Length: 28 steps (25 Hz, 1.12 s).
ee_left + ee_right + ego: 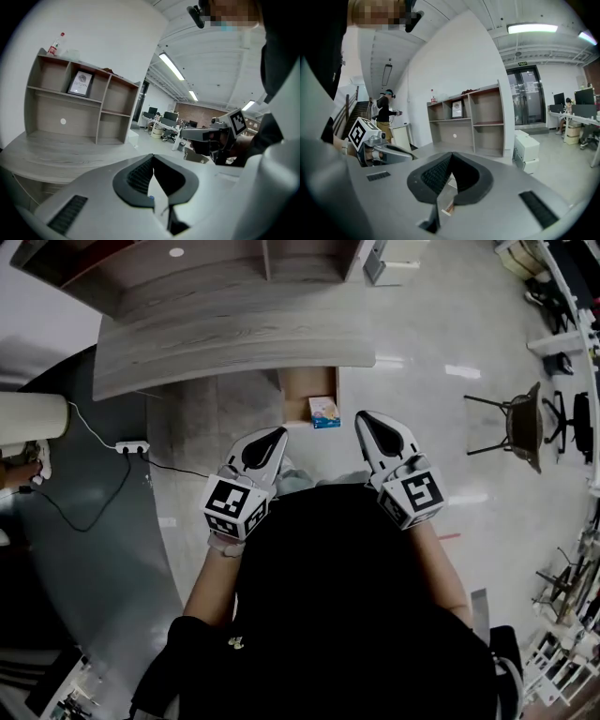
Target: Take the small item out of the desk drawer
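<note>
Below the curved wooden desk [225,343] a drawer [298,390] stands pulled out. A small white and blue box [325,412] lies at its front right corner. My left gripper [278,433] hangs just short of the drawer's front, to the left of the box, jaws shut and empty. My right gripper [361,416] is close beside the box on its right, also shut with nothing in it. The left gripper view shows my left gripper [152,157] with its tips together and the right gripper [211,136] beyond. In the right gripper view my right gripper [451,154] is shut too.
An open shelf unit [79,108] stands on the desk's far side. A power strip [131,446] with a black cable lies on the floor at left. A chair [520,423] stands at right. A person [386,110] stands far off by the stairs.
</note>
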Motion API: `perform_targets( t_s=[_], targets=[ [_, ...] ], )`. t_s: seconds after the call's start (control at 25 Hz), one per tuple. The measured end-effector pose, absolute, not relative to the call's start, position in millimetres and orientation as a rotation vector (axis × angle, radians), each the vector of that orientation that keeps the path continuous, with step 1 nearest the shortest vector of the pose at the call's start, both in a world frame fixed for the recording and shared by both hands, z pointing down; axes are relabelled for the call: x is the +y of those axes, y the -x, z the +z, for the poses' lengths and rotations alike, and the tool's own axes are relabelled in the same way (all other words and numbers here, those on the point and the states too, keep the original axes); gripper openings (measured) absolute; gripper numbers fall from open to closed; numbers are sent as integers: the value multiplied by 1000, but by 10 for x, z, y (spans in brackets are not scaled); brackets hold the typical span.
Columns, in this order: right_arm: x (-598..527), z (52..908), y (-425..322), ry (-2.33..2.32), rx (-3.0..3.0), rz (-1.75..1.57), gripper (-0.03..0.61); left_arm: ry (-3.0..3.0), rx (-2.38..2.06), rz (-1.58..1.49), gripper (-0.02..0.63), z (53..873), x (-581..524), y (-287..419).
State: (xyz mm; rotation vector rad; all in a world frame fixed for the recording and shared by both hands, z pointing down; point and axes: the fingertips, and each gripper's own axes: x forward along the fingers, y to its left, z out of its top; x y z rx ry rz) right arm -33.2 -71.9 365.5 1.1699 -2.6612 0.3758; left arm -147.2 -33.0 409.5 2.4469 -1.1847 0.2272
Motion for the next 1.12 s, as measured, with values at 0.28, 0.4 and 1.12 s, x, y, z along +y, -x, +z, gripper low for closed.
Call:
perform_targets(
  t_s=[0.28, 0.4, 1.12],
  targets=[
    [-795, 3723, 125, -1318, -2578, 401, -3, -2496, -992, 333, 9, 4287, -601, 1318],
    [-821, 3747, -75, -1379, -2555, 413, -3, -2495, -934, 377, 9, 4376, -684, 1186],
    [-546, 4002, -1062, -1479, -2376, 481, -3, -2464, -646, 923, 95, 5637, -810, 230]
  ],
)
